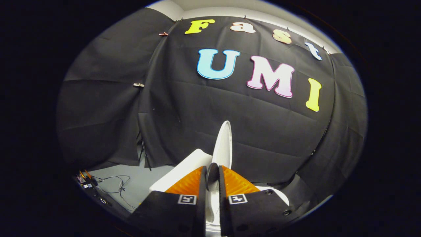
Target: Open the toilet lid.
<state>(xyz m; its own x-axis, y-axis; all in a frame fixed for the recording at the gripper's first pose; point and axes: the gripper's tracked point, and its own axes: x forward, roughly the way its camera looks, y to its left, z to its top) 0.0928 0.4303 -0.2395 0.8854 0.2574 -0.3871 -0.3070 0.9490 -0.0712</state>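
The white toilet lid (223,144) stands raised on edge, rising straight ahead between my fingers and reaching above them. My gripper (212,172) is shut on the lid's edge, one finger pressing on each side of the thin panel. The white toilet body (184,171) shows to the left of the fingers, and a strip of the white rim (279,194) shows to the right of them. The lower part of the lid runs down the narrow gap between the fingers.
Black cloth walls close off the booth behind and on both sides. A grey floor (138,181) lies to the left with loose cables (118,187) and small devices (87,184) on it. A thin black stand (143,148) leans by the cloth.
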